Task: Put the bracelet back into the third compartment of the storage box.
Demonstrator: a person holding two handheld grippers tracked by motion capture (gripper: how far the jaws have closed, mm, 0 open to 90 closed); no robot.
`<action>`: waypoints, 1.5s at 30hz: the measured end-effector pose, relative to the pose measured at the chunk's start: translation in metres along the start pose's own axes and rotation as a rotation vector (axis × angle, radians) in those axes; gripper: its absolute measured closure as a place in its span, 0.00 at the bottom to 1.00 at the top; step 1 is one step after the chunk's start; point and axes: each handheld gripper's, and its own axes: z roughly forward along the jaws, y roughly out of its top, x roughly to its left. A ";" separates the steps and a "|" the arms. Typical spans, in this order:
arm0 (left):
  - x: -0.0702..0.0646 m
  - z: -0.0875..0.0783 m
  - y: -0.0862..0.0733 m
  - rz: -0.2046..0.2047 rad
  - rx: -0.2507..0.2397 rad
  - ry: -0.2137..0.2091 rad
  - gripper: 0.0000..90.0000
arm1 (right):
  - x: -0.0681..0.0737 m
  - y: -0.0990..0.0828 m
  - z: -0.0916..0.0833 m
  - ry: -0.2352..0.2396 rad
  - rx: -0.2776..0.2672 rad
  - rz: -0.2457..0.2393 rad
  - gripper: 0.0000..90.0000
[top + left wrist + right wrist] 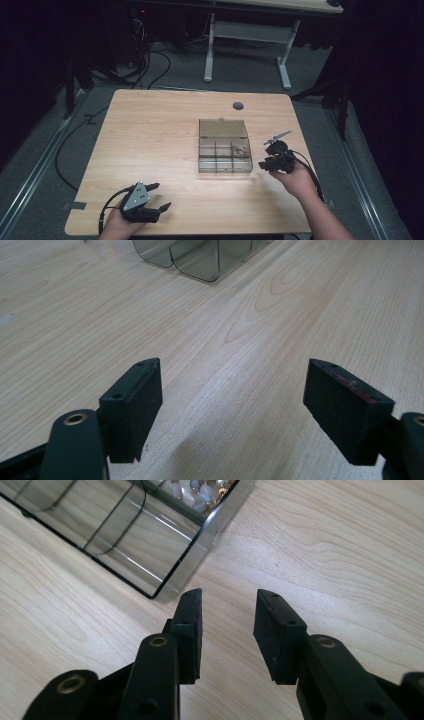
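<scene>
A clear smoky plastic compartment box (223, 152) lies mid-table with its lid (222, 128) swung back flat. One compartment on its right side holds small pale beads (240, 149) (200, 495). My right gripper (266, 163) (228, 630) hovers just right of the box's near right corner (165, 587), jaws parted, nothing between them. My left gripper (161, 196) (232, 410) rests near the table's front left edge, jaws wide open over bare wood, the box's rounded edge (192, 262) far ahead.
The wooden table (150, 130) has a grey cable grommet (238, 105) near its back edge. Cables trail from both grippers. Behind the table stand a white desk frame (247, 45) and floor cables.
</scene>
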 end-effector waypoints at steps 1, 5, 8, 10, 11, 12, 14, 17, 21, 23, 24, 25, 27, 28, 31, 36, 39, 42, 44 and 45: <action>0.000 0.000 0.000 0.000 0.000 0.000 0.27 | 0.001 -0.003 0.000 0.010 -0.019 0.005 0.71; 0.000 0.000 0.000 0.000 -0.001 0.001 0.27 | 0.002 -0.016 0.003 0.024 -0.052 0.020 0.68; 0.000 0.000 0.000 0.000 -0.001 0.002 0.27 | 0.002 -0.026 0.006 0.037 -0.074 0.035 0.66; 0.000 0.000 0.000 -0.001 -0.003 0.003 0.27 | 0.004 -0.034 0.007 0.051 -0.109 0.044 0.64; 0.000 0.000 0.000 -0.001 -0.003 0.003 0.27 | 0.004 -0.038 0.007 0.061 -0.120 0.050 0.64; 0.000 0.000 0.000 -0.002 -0.004 0.002 0.27 | 0.005 -0.042 0.008 0.065 -0.139 0.049 0.63; 0.000 0.000 0.000 -0.003 -0.006 0.004 0.27 | 0.010 -0.050 0.008 0.062 -0.178 0.042 0.60; 0.001 -0.001 0.000 -0.007 -0.008 0.002 0.27 | 0.018 -0.062 0.008 0.038 -0.245 0.012 0.57; 0.001 -0.001 0.000 -0.010 -0.011 0.001 0.27 | 0.028 -0.078 0.011 0.034 -0.335 -0.001 0.55; 0.001 -0.001 -0.001 -0.011 -0.014 0.001 0.27 | 0.032 -0.085 0.015 0.043 -0.360 0.012 0.54; 0.001 -0.001 -0.001 -0.010 -0.015 0.001 0.27 | 0.033 -0.089 0.018 0.049 -0.373 0.016 0.54; 0.001 -0.001 -0.001 -0.010 -0.015 0.001 0.27 | 0.035 -0.092 0.020 0.058 -0.384 0.030 0.53; 0.001 -0.001 -0.001 -0.009 -0.017 0.001 0.26 | 0.036 -0.098 0.025 0.078 -0.402 0.045 0.52; 0.001 -0.001 -0.001 -0.011 -0.020 0.002 0.26 | 0.036 -0.101 0.027 0.087 -0.416 0.052 0.52; 0.001 -0.001 -0.001 -0.017 -0.021 0.007 0.26 | 0.038 -0.111 0.030 0.080 -0.468 0.052 0.51; 0.001 0.000 0.000 -0.015 -0.014 0.013 0.26 | 0.040 -0.113 0.030 0.071 -0.478 0.067 0.47; 0.001 0.000 0.000 -0.018 -0.012 0.017 0.26 | 0.043 -0.112 0.030 0.053 -0.475 0.042 0.47; 0.001 0.000 0.000 -0.016 -0.012 0.015 0.26 | 0.044 -0.112 0.030 0.051 -0.475 0.042 0.47; 0.001 0.000 0.000 -0.015 -0.013 0.012 0.26 | 0.043 -0.112 0.030 0.052 -0.472 0.046 0.47; 0.001 0.000 0.000 -0.014 -0.014 0.011 0.26 | 0.042 -0.112 0.031 0.051 -0.473 0.048 0.47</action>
